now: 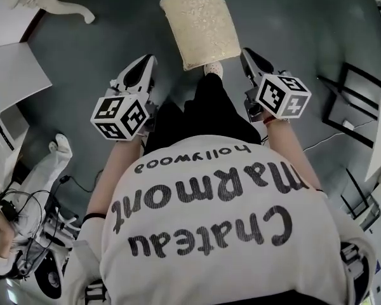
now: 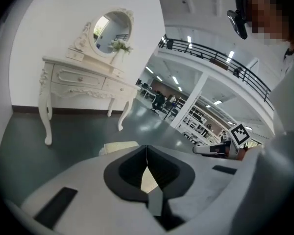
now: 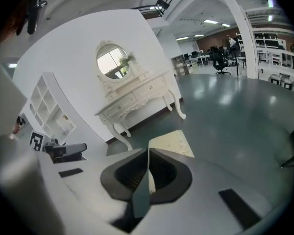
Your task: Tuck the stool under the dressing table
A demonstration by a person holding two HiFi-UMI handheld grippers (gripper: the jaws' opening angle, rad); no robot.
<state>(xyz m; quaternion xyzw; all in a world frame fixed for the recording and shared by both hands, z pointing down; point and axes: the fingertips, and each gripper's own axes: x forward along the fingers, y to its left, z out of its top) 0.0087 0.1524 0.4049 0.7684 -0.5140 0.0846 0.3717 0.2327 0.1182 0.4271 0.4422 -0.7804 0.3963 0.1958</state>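
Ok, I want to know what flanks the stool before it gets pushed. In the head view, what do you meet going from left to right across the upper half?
dressing table → left gripper → stool → right gripper → black frame

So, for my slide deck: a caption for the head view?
Shut left tongs and right tongs flank the cushioned stool, dressing table upper left.

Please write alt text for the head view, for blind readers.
Seen from above, a person holds the left tool and right tool, both shut and empty, toward a cream cushioned stool on the dark floor. Dressing table leg at top left.
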